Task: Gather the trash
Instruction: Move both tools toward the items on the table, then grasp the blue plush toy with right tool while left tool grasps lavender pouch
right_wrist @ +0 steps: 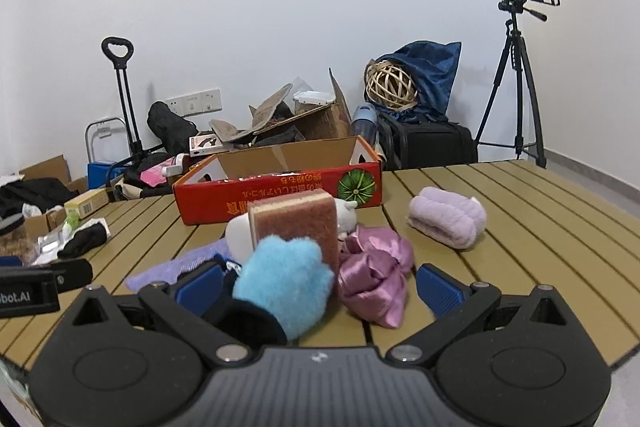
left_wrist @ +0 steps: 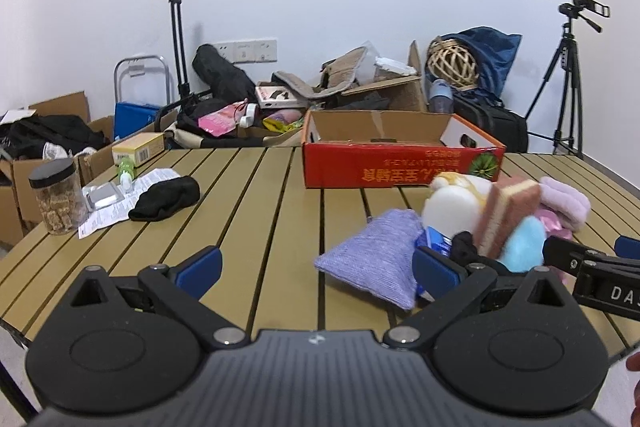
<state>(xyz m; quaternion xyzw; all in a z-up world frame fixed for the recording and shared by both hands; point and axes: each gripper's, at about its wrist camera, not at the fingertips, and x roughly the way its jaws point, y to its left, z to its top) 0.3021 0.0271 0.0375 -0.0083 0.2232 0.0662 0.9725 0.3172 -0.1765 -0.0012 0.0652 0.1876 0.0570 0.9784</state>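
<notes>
Both claws wide, empty: left claw [left_wrist: 316, 267] near purple knit pouch [left_wrist: 372, 259], right claw [right_wrist: 320, 285] straddled blue fluffy toy [right_wrist: 286, 281] and pink satin cloth [right_wrist: 376, 279]. Red cardboard box [left_wrist: 400, 163] far side of counter [left_wrist: 260, 211].

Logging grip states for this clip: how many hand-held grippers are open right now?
2. The left hand-held gripper is open over the table; the right hand-held gripper is open around the blue fluffy thing.
</notes>
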